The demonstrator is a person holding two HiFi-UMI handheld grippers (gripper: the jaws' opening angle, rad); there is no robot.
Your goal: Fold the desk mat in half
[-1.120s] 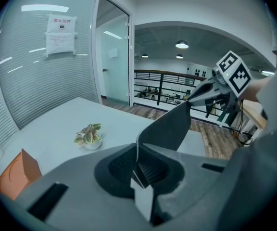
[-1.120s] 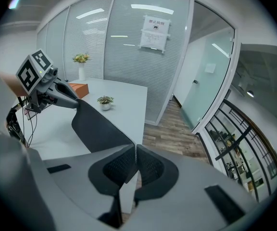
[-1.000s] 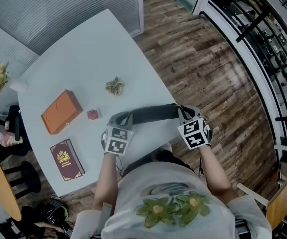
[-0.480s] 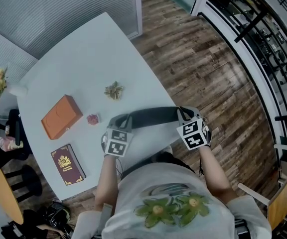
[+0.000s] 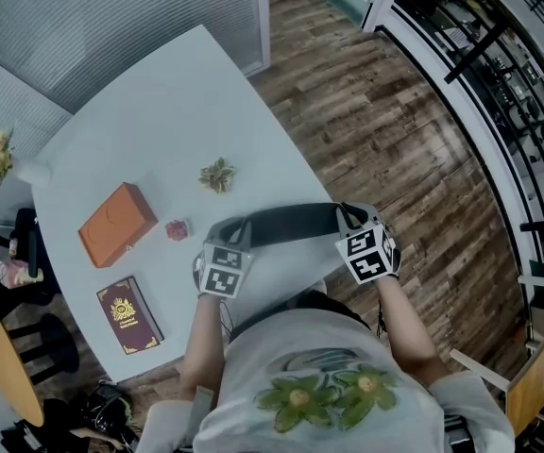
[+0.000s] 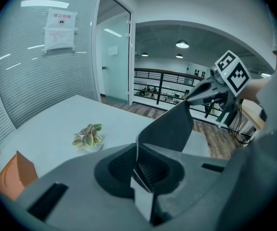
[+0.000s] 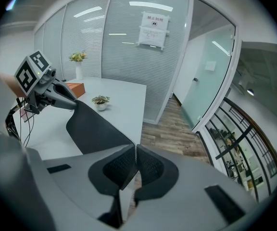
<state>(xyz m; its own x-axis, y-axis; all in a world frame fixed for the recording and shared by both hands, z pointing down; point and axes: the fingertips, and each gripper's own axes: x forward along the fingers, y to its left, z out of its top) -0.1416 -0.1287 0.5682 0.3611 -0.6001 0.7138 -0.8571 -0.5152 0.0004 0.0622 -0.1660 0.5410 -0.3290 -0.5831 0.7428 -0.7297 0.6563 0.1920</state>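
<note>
Hardly anything has shifted over the last second: the left gripper [image 5: 236,225] and right gripper [image 5: 349,215] each stay pinched on an end of the desk mat [image 5: 291,221]. It is a thin, dark, flexible sheet held up as a strip above the near edge of the smooth white table [image 5: 159,102]. Open tabletop lies beyond, with a small plant [image 5: 216,174] and an orange box [image 5: 114,217]. Wood-plank floor [image 5: 385,130] runs to the right.
</note>
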